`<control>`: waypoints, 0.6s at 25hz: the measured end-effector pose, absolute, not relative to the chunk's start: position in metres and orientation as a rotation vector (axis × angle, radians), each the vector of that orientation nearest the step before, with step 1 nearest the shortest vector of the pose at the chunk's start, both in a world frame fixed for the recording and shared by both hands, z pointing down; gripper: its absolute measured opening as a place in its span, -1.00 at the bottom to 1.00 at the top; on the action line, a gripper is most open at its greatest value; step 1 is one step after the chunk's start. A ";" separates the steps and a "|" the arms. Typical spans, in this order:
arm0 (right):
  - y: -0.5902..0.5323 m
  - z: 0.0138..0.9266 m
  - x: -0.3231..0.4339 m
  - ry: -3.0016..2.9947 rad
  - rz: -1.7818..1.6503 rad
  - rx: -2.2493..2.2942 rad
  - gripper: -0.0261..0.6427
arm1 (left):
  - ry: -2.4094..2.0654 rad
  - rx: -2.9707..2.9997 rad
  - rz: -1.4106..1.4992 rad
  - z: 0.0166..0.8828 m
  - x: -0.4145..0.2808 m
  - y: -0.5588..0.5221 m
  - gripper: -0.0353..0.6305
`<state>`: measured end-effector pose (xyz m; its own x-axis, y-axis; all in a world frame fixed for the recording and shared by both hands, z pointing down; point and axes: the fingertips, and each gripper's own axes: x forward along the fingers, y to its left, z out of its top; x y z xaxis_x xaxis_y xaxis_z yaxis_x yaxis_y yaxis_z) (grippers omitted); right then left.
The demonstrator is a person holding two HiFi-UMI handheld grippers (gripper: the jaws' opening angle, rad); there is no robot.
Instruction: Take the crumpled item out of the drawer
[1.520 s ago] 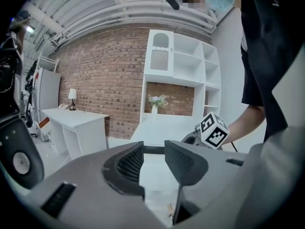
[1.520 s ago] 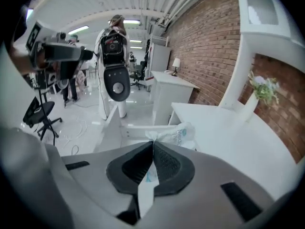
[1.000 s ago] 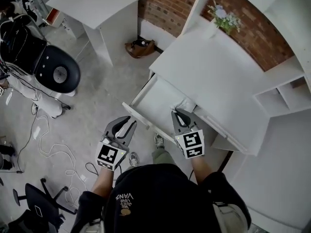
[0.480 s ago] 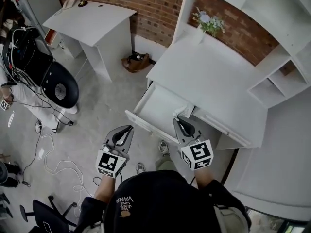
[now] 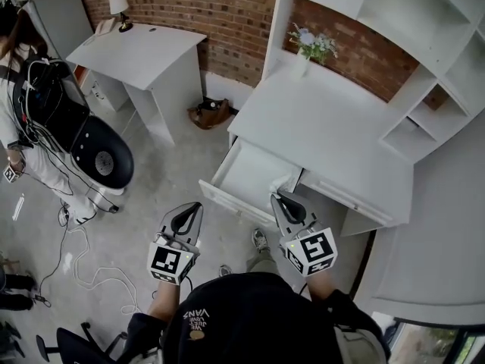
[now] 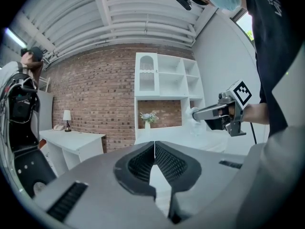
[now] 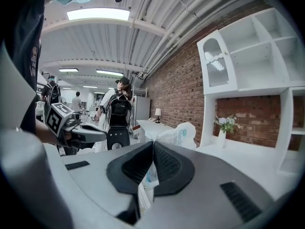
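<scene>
Firmly, right hand-held gripper (image 7: pixel 152 147) pinches blue-printed crumpled bag (image 7: pixel 182 133).

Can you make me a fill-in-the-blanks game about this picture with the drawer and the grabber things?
1. The right gripper is shut on a crumpled white ____.
2. The drawer stands ____, not shut.
3. The vase on the desk holds ____.
Missing words: bag, open, flowers.
</scene>
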<state>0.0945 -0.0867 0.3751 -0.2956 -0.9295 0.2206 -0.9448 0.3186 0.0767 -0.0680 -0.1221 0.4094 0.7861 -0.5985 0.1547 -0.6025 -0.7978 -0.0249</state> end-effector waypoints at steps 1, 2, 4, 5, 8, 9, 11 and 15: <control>-0.084 0.373 0.093 -2.360 0.095 1.720 -0.91 | -0.987 2.949 0.236 0.408 -0.070 -0.121 -0.86; -0.081 0.370 0.091 -2.360 0.092 1.729 -0.91 | -0.981 2.954 0.233 0.406 -0.071 -0.119 -0.86; -0.076 0.366 0.087 -2.356 0.090 1.747 -0.91 | -0.967 2.966 0.228 0.402 -0.073 -0.115 -0.86; -0.073 0.365 0.086 -2.355 0.094 1.757 -0.91 | -0.961 2.970 0.226 0.401 -0.074 -0.112 -0.86; -0.064 0.363 0.081 -2.367 0.106 1.782 -0.91 | -0.949 2.974 0.214 0.398 -0.074 -0.105 -0.86; -0.061 0.362 0.080 -2.370 0.110 1.786 -0.91 | -0.942 2.978 0.211 0.397 -0.073 -0.103 -0.86; -0.055 0.362 0.077 -2.365 0.118 1.788 -0.91 | -0.923 2.987 0.213 0.395 -0.072 -0.099 -0.87; -0.047 0.361 0.068 -2.361 0.114 1.779 -0.91 | -0.884 3.002 0.217 0.392 -0.073 -0.089 -0.87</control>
<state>0.0677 -0.0465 0.3609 -0.2658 -0.9448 0.1913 -0.9589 0.2796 0.0487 -0.0726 -0.0889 0.3921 0.8316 -0.5391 0.1334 -0.5397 -0.8411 -0.0349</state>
